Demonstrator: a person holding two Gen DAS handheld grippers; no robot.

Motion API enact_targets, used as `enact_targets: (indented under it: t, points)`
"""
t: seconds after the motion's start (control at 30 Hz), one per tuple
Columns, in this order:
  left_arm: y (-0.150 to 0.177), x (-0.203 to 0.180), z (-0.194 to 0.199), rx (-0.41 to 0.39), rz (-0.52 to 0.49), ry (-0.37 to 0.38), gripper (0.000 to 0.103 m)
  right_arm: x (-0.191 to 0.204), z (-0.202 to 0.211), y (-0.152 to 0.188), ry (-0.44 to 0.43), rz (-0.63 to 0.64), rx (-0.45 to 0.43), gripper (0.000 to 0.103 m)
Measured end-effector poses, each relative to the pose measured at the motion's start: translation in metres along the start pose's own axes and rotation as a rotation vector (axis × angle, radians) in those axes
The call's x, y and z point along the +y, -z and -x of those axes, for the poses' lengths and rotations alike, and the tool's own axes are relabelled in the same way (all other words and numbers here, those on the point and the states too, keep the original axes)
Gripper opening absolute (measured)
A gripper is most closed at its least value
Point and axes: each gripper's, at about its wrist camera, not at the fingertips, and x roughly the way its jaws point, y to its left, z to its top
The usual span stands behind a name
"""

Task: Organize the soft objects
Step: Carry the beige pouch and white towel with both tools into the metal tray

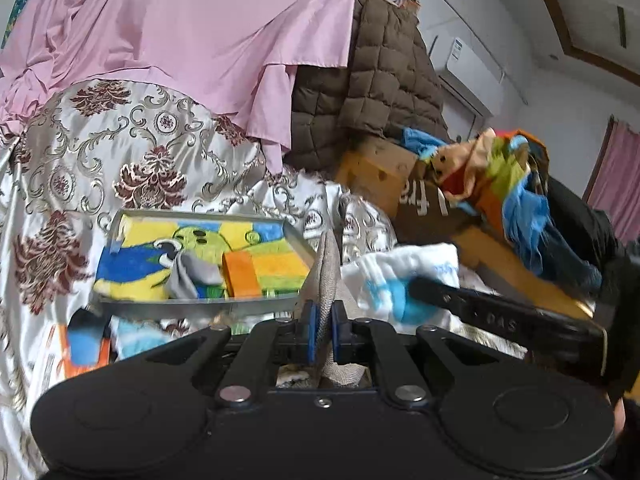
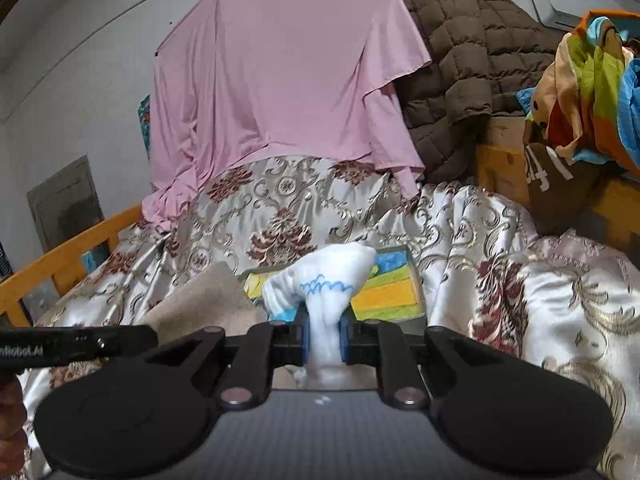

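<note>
My left gripper (image 1: 324,334) is shut on a beige knitted sock (image 1: 326,276) that stands up between its blue pads. To its right, the right gripper (image 1: 424,286) grips a white sock with blue marks (image 1: 400,280). In the right wrist view, my right gripper (image 2: 325,338) is shut on that white sock (image 2: 328,280), which bulges up above the pads. The beige sock (image 2: 200,300) shows at the left there, behind the left gripper's arm (image 2: 76,346). A grey metal tray (image 1: 200,306) on the bed holds a colourful cartoon towel (image 1: 200,256) and a grey sock (image 1: 192,274).
The bed is covered by a shiny floral quilt (image 2: 520,280). A pink sheet (image 2: 280,80) and a brown quilted jacket (image 2: 460,60) hang behind. Colourful cloth (image 1: 500,184) lies heaped on a wooden frame (image 1: 372,172) at the right. More small soft items (image 1: 84,344) lie beside the tray.
</note>
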Motion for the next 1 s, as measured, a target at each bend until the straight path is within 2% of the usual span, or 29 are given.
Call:
enact_targets:
  t: [0.23,0.4,0.6,0.8,1.0]
  points:
    - [-0.041,0.028,-0.052,-0.015,0.057,-0.007,0.007,-0.014,-0.049,-0.035,0.001,0.011,0.010,0.016]
    - [-0.076,0.056,-0.094,-0.050,0.042,-0.066,0.007,-0.021,-0.108,-0.062,0.009,0.029,0.028,0.016]
    - [-0.105,0.098,-0.144,-0.082,0.084,-0.135,0.007,-0.019,-0.186,-0.085,0.010,0.030,0.062,0.016]
    - [-0.109,0.136,-0.187,-0.074,0.107,-0.251,0.007,0.000,-0.250,-0.088,0.010,0.052,0.107,0.016]
    - [-0.096,0.166,-0.202,-0.046,0.125,-0.316,0.007,0.023,-0.292,-0.075,-0.002,0.045,0.160,0.016]
